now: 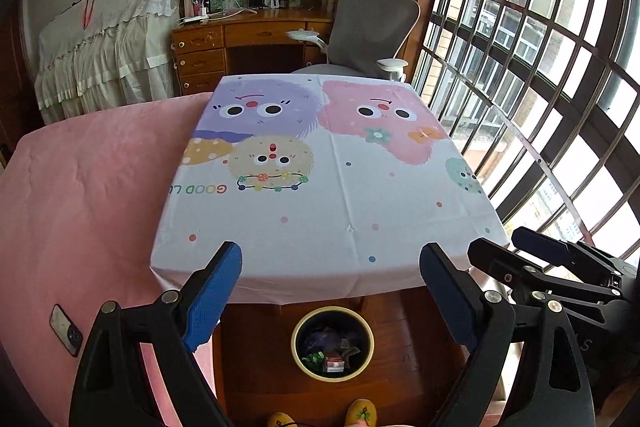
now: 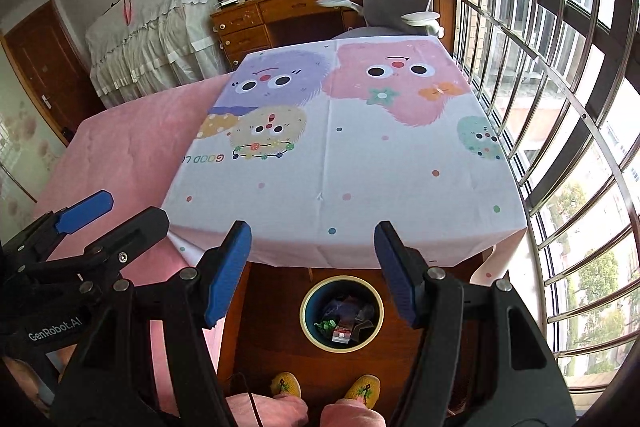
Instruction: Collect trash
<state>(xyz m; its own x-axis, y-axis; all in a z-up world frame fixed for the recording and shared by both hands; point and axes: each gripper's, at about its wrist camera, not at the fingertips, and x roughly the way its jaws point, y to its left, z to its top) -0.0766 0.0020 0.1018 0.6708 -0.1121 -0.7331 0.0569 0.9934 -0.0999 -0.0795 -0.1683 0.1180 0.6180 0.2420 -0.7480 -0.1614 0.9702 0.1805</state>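
A round bin (image 1: pixel 297 355) (image 2: pixel 306 323) with a yellow rim stands on the wooden floor under the table's near edge. Several wrappers (image 1: pixel 332 357) (image 2: pixel 344 323) lie inside it, among them green and red-white pieces. My left gripper (image 1: pixel 330 267) hangs open above the bin, nothing between its blue pads (image 1: pixel 214 297). My right gripper (image 2: pixel 312 247) is open too, empty, also above the bin. In the left wrist view the right gripper (image 1: pixel 516 247) shows at the right. In the right wrist view the left gripper (image 2: pixel 132 207) shows at the left. The table's cartoon cloth (image 1: pixel 320 211) (image 2: pixel 360 167) carries no loose items.
A pink-covered bed (image 1: pixel 92 195) (image 2: pixel 132 147) adjoins the table on the left, with a phone (image 1: pixel 66 329) on it. A barred window (image 1: pixel 540 67) lies to the right. A grey office chair (image 1: pixel 372 27) and wooden desk (image 1: pixel 240 39) stand beyond. A person's yellow slippers (image 2: pixel 324 389) are below.
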